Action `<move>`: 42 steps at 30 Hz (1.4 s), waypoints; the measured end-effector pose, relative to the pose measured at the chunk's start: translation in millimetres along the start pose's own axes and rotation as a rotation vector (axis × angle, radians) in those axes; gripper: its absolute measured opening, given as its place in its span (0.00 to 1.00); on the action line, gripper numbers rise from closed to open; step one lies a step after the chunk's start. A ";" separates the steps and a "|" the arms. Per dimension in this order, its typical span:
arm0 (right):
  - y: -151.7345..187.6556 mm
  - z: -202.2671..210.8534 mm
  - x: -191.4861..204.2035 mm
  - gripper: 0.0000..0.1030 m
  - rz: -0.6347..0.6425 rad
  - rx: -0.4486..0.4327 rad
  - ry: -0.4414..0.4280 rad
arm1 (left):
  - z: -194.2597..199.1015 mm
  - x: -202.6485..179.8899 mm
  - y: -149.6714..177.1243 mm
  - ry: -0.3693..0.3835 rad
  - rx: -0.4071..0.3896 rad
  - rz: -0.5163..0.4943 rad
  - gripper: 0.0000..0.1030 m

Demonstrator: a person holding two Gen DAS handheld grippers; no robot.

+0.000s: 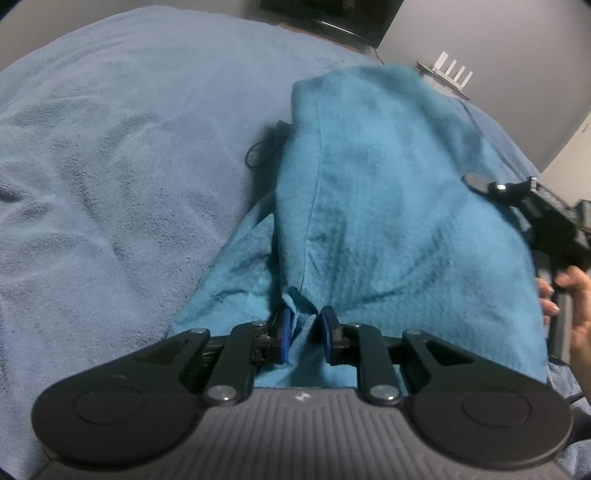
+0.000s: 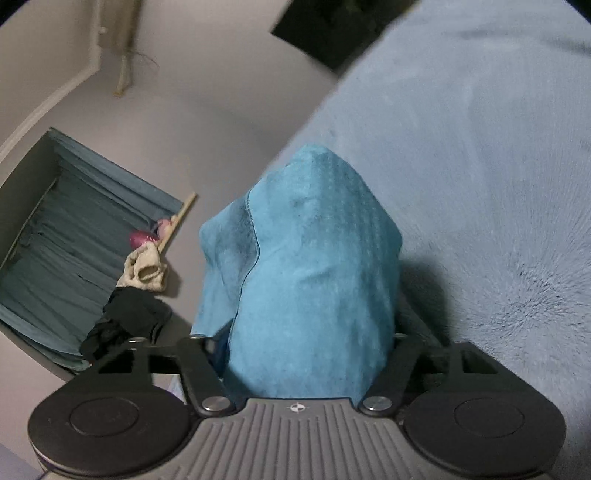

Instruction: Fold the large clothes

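Note:
A large teal garment (image 1: 369, 206) is lifted above a light blue blanket-covered bed (image 1: 110, 166). My left gripper (image 1: 304, 332) pinches a seam fold of the garment between its blue pads (image 1: 283, 334). My right gripper shows at the right edge of the left wrist view (image 1: 524, 199), against the garment's far side, a hand on its handle. In the right wrist view the teal garment (image 2: 306, 266) drapes over my right gripper (image 2: 306, 354) and hides its fingers. A dark drawstring (image 1: 264, 146) hangs at the garment's left edge.
The bed (image 2: 480, 166) fills most of both views. A white router (image 1: 448, 72) stands on a shelf beyond the bed. A dark screen (image 1: 332, 18) hangs on the far wall. Blue curtains (image 2: 74, 240) and hanging clothes (image 2: 140, 291) line the wall.

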State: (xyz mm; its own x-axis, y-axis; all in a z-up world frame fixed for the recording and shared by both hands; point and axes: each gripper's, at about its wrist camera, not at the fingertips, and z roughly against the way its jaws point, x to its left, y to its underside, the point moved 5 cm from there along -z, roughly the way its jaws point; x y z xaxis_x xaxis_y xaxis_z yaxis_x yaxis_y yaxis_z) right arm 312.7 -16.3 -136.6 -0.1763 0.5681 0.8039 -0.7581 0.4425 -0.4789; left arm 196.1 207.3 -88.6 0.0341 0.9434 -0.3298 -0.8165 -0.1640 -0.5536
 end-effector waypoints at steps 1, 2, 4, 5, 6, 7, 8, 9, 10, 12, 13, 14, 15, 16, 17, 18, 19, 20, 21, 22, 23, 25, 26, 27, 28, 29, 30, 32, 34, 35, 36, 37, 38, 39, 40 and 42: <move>0.0 9.0 8.2 0.57 0.012 -0.024 0.002 | -0.7 -2.3 -0.2 0.000 -0.007 -0.003 0.19; 0.6 18.3 14.9 0.54 0.016 -0.052 0.002 | -1.7 -5.5 -0.4 0.003 -0.019 0.001 0.20; -2.3 39.5 23.2 0.52 0.004 -0.107 0.004 | -4.6 -14.8 -2.3 0.012 -0.060 0.027 0.21; -4.0 51.6 23.2 0.51 -0.013 -0.136 0.007 | -5.5 -23.0 -3.6 0.006 -0.091 0.029 0.23; -5.3 62.8 22.0 0.51 -0.027 -0.157 0.012 | -6.7 -34.6 -5.0 -0.012 -0.123 0.001 0.26; -9.2 73.1 18.8 0.51 -0.039 -0.173 0.015 | -7.6 -43.8 -5.7 -0.029 -0.142 -0.029 0.29; -18.4 83.1 12.2 0.51 -0.048 -0.181 0.024 | -8.3 -54.4 -6.0 -0.039 -0.168 -0.067 0.29; -27.2 90.2 6.8 0.51 -0.050 -0.185 0.037 | -9.9 -64.6 -6.0 -0.041 -0.191 -0.097 0.30; -38.4 99.6 0.0 0.51 -0.051 -0.186 0.054 | -12.7 -72.4 -5.7 -0.046 -0.202 -0.116 0.33; -61.1 112.3 -9.6 0.51 -0.043 -0.177 0.087 | -21.5 -86.4 -4.3 -0.068 -0.210 -0.156 0.36; -73.9 118.6 -14.1 0.51 -0.032 -0.166 0.097 | -27.7 -93.3 -2.8 -0.067 -0.200 -0.176 0.42; -87.3 125.6 -17.4 0.51 -0.010 -0.159 0.112 | -34.9 -99.6 -0.5 -0.059 -0.178 -0.190 0.43; -102.8 130.1 -18.7 0.51 0.022 -0.146 0.126 | -41.2 -104.9 2.2 -0.046 -0.158 -0.199 0.43; -116.8 131.3 -18.7 0.51 0.051 -0.131 0.139 | -47.2 -110.8 4.5 -0.026 -0.141 -0.204 0.43; -132.8 133.4 -18.4 0.51 0.089 -0.112 0.151 | -51.7 -116.7 5.3 -0.006 -0.134 -0.206 0.43; -149.7 129.2 -16.3 0.51 0.121 -0.082 0.157 | -55.7 -122.6 5.3 0.008 -0.132 -0.206 0.43; -164.4 123.3 -13.7 0.51 0.157 -0.060 0.165 | -59.2 -126.7 5.3 0.018 -0.133 -0.206 0.43; -180.6 114.2 -8.3 0.51 0.204 -0.035 0.174 | -63.2 -131.6 5.3 0.027 -0.134 -0.209 0.43; -193.2 105.0 -2.7 0.52 0.246 -0.016 0.180 | -67.1 -135.7 6.4 0.032 -0.135 -0.216 0.43; -205.5 95.6 3.8 0.53 0.292 -0.004 0.185 | -70.7 -139.3 8.9 0.035 -0.137 -0.224 0.43; -215.9 86.7 10.8 0.58 0.337 0.000 0.191 | -74.1 -142.4 9.5 0.039 -0.140 -0.235 0.43; -237.8 68.7 19.9 0.71 0.416 -0.004 0.247 | -78.0 -149.8 10.0 0.043 -0.149 -0.246 0.43; -246.3 61.5 17.5 0.83 0.446 -0.026 0.328 | -78.9 -150.7 11.5 0.052 -0.151 -0.245 0.43; -249.9 56.6 13.9 0.86 0.464 -0.050 0.417 | -79.0 -152.2 11.9 0.068 -0.152 -0.239 0.43; -251.0 52.2 5.1 0.89 0.468 -0.054 0.515 | -78.4 -152.3 13.2 0.089 -0.154 -0.232 0.47; -249.5 51.3 -2.5 0.89 0.485 -0.059 0.585 | -78.0 -153.8 13.1 0.110 -0.160 -0.225 0.53; -246.1 52.1 -7.3 0.89 0.507 -0.060 0.620 | -76.3 -152.9 11.6 0.138 -0.173 -0.217 0.55; -236.0 58.4 -13.5 0.89 0.506 -0.063 0.619 | -73.2 -154.8 9.0 0.156 -0.192 -0.211 0.55; -220.6 75.9 -13.8 0.89 0.476 -0.099 0.568 | -73.9 -156.0 11.4 0.129 -0.188 -0.239 0.55; -209.1 79.2 -8.3 0.89 0.461 -0.118 0.550 | -71.9 -154.4 16.5 0.128 -0.187 -0.242 0.55; -201.7 94.3 -13.0 0.89 0.448 -0.139 0.545 | -71.8 -153.7 16.1 0.132 -0.189 -0.237 0.55; -188.0 107.7 -9.8 0.90 0.440 -0.168 0.533 | -71.3 -154.2 13.2 0.135 -0.193 -0.233 0.55; -173.2 125.8 -8.5 0.92 0.439 -0.183 0.524 | -70.6 -152.0 10.7 0.138 -0.198 -0.229 0.55; -159.4 142.1 -10.8 0.93 0.443 -0.193 0.526 | -69.3 -151.3 10.3 0.135 -0.205 -0.228 0.55; -139.1 154.2 -8.0 0.93 0.455 -0.199 0.535 | -67.3 -149.9 10.1 0.127 -0.212 -0.229 0.55; -100.7 180.2 -10.4 0.93 0.492 -0.184 0.579 | -65.4 -150.5 7.6 0.116 -0.227 -0.230 0.55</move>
State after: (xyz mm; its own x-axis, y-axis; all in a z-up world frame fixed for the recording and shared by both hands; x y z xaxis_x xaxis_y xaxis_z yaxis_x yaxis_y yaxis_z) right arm 277.7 -191.8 -33.2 -0.0710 0.9779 0.1967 -0.5523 0.1257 -0.8241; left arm 222.5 45.1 -93.2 0.2783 0.9263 -0.2541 -0.6314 -0.0229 -0.7751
